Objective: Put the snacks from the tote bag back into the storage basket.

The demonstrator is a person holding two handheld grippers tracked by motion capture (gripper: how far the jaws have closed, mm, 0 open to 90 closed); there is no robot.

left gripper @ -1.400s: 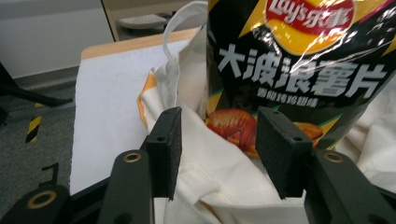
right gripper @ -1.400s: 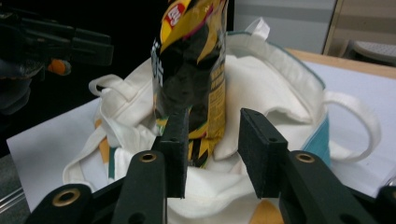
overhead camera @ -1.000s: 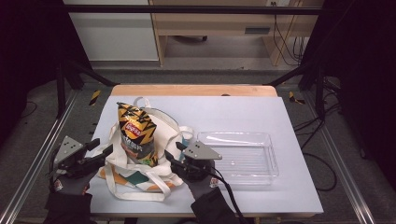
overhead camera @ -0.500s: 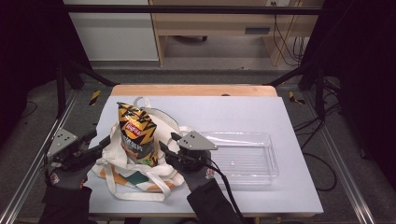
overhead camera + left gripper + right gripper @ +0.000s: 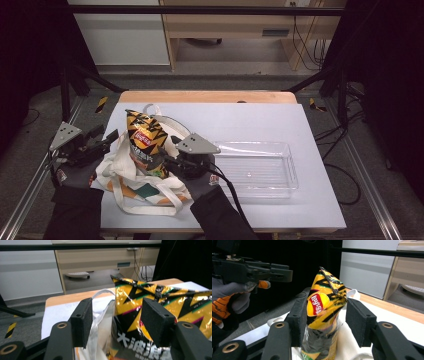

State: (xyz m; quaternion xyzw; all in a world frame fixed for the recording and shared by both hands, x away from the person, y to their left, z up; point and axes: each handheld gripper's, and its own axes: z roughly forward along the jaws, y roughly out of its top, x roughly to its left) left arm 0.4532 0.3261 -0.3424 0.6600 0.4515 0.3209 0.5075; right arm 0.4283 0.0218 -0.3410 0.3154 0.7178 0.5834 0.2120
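The step in hand looks like getting the crisp bag point(image 5: 145, 145) out of the cloth tote bag point(image 5: 145, 187), which lies crumpled at the near left corner of the worktop point(image 5: 310, 210) with its handles trailing toward the near edge. The crisp bag stands upright with its lower half down in the tote's mouth, its crimped top well above the cloth.

The right tongs point(image 5: 325, 323) hold the packet between their pads at about its middle; the foil seems lightly pinched (whether both pads press firmly I cannot tell for sure). In the high view the right tongs point(image 5: 167, 162) sit just right of the packet. The left tongs point(image 5: 113, 322) are released: their pads stand apart with the tote's rim and the packet's upper edge in the gap, neither one clenched. From above, the left tongs point(image 5: 107, 140) reach in from the worktop's left edge.

The next move, as I judge it, calls for the left tongs to pin the tote's rim down while the right tongs lift the packet straight up, so the cloth does not ride up with it.

Further right, mid-worktop, lies a clear plastic tray point(image 5: 292, 175), a likely landing spot. Between packet and tray the way is open; the tote's loose handles point(image 5: 150, 205) are the main snag risk.
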